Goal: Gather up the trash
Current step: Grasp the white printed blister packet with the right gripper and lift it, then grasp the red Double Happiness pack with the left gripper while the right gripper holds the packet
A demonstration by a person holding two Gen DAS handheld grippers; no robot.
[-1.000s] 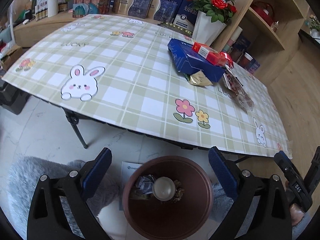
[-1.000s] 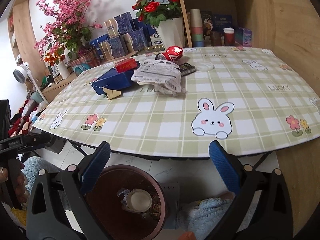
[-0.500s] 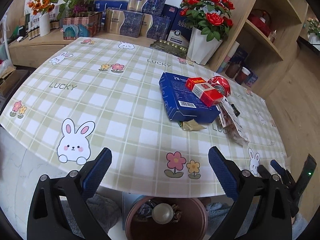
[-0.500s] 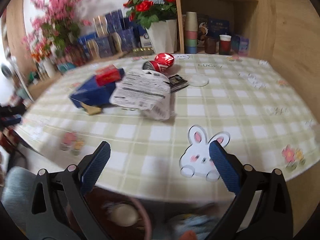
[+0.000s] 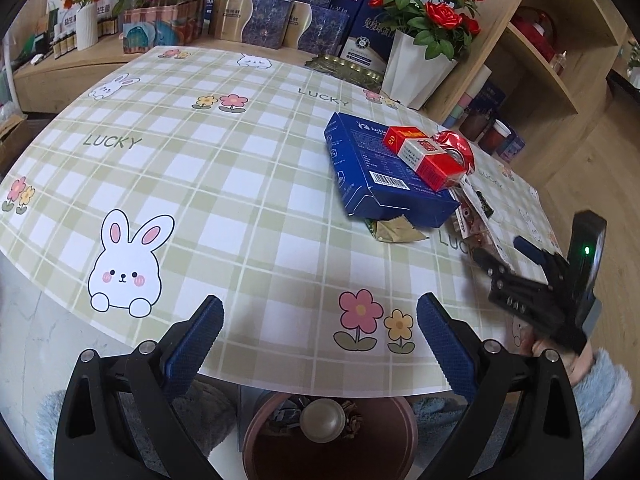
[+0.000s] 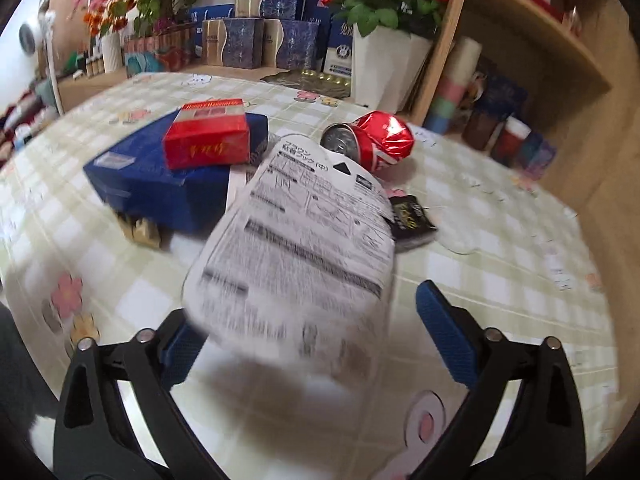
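Right hand-held gripper (image 6: 318, 328) now closer, jaws wide around white printed packet (image 6: 304, 248), left hand-held gripper (image 5: 320, 336) wide, empty.

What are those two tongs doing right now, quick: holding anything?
Left tongs: open, holding nothing, above the table edge.
Right tongs: open, holding nothing, with the white printed package lying between the fingers.

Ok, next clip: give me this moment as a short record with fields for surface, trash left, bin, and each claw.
surface: table with plaid rabbit-print cloth
trash left: blue carton with red box lying on it; crushed red can; white printed package; gold wrapper; small black packet
bin: brown bin on the floor below the table edge, trash inside
left claw: open, empty, near table edge
right claw: open, at the white printed package
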